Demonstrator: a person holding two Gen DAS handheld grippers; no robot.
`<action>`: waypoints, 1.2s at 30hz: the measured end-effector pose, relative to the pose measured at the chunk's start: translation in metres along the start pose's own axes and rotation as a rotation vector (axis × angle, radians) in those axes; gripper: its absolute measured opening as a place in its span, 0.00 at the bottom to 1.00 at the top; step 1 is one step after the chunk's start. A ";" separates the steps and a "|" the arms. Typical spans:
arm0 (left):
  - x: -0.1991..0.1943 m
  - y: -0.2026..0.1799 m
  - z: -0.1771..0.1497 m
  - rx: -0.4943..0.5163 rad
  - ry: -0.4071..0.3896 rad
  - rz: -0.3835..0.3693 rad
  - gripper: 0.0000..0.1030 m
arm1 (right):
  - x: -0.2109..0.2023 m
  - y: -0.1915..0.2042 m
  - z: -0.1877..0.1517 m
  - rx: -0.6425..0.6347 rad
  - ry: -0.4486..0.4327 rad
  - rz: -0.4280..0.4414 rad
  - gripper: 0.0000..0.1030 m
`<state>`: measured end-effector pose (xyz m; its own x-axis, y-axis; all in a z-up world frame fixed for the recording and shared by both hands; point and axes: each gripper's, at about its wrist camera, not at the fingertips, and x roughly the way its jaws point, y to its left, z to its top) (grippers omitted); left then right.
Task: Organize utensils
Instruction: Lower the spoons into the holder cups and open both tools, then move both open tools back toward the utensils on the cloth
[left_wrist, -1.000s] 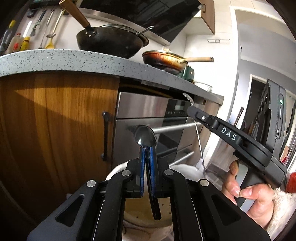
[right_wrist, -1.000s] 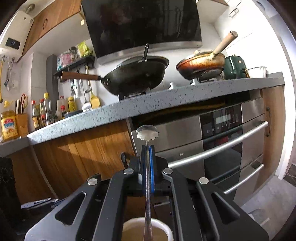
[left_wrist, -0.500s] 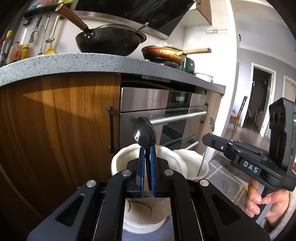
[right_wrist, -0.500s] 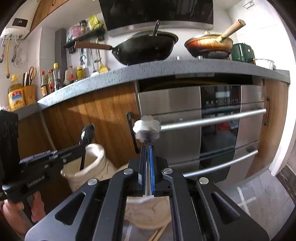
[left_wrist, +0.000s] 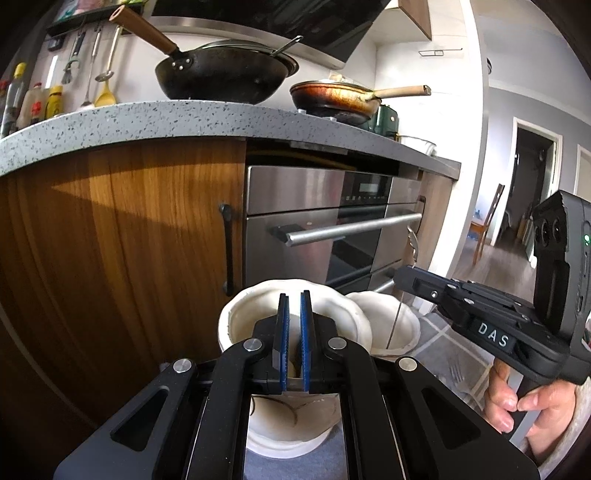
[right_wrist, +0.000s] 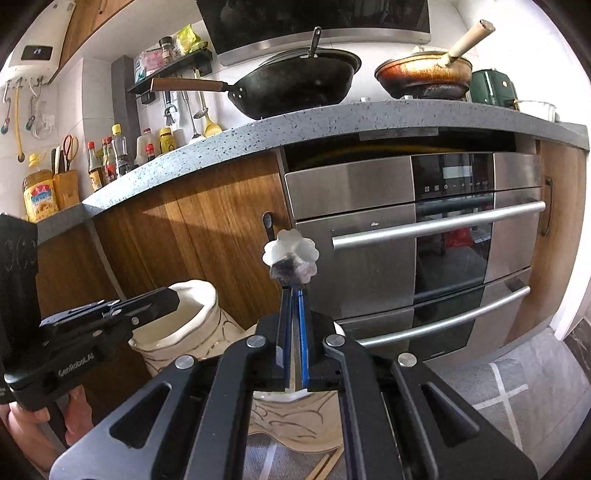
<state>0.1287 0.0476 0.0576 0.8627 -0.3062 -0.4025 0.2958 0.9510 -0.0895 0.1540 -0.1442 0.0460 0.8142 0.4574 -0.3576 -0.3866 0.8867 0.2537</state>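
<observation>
My left gripper (left_wrist: 291, 299) hovers over the mouth of a large white ceramic holder (left_wrist: 229, 321). Its blue pads stand a thin slit apart and I see no utensil between them. In the right wrist view the left gripper (right_wrist: 173, 299) rests at that holder's (right_wrist: 199, 332) rim. My right gripper (right_wrist: 293, 295) is shut on the thin stem of a metal utensil with a flower-shaped head (right_wrist: 291, 254). In the left wrist view the right gripper (left_wrist: 400, 275) holds the utensil's stem (left_wrist: 395, 325), which reaches down into a smaller white holder (left_wrist: 410, 328).
Behind stand a wood cabinet (left_wrist: 129, 240) and a steel oven (right_wrist: 369, 229) with bar handles. Above them a speckled counter (right_wrist: 332, 118) carries a black wok (right_wrist: 295, 85) and a frying pan (right_wrist: 421, 74). Chopsticks (right_wrist: 325, 465) lie on the grey lined mat. A hand (left_wrist: 517, 406) holds the right gripper.
The black spoon that stuck up from my left gripper is gone from view. Both grippers have come down closer to the white holders, the right one carrying its flower-headed utensil along.
</observation>
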 end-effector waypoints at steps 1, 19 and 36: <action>0.000 0.000 0.000 -0.003 -0.002 -0.002 0.06 | 0.001 -0.002 0.001 0.008 0.001 0.005 0.03; -0.003 0.003 0.002 -0.028 -0.018 0.000 0.28 | 0.021 -0.016 -0.001 0.073 0.030 0.017 0.06; -0.051 -0.015 0.021 -0.011 -0.053 0.136 0.94 | -0.078 -0.007 0.016 -0.027 -0.010 -0.060 0.95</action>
<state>0.0889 0.0476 0.0988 0.9152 -0.1759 -0.3626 0.1704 0.9842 -0.0473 0.1001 -0.1871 0.0870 0.8406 0.4028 -0.3620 -0.3485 0.9140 0.2078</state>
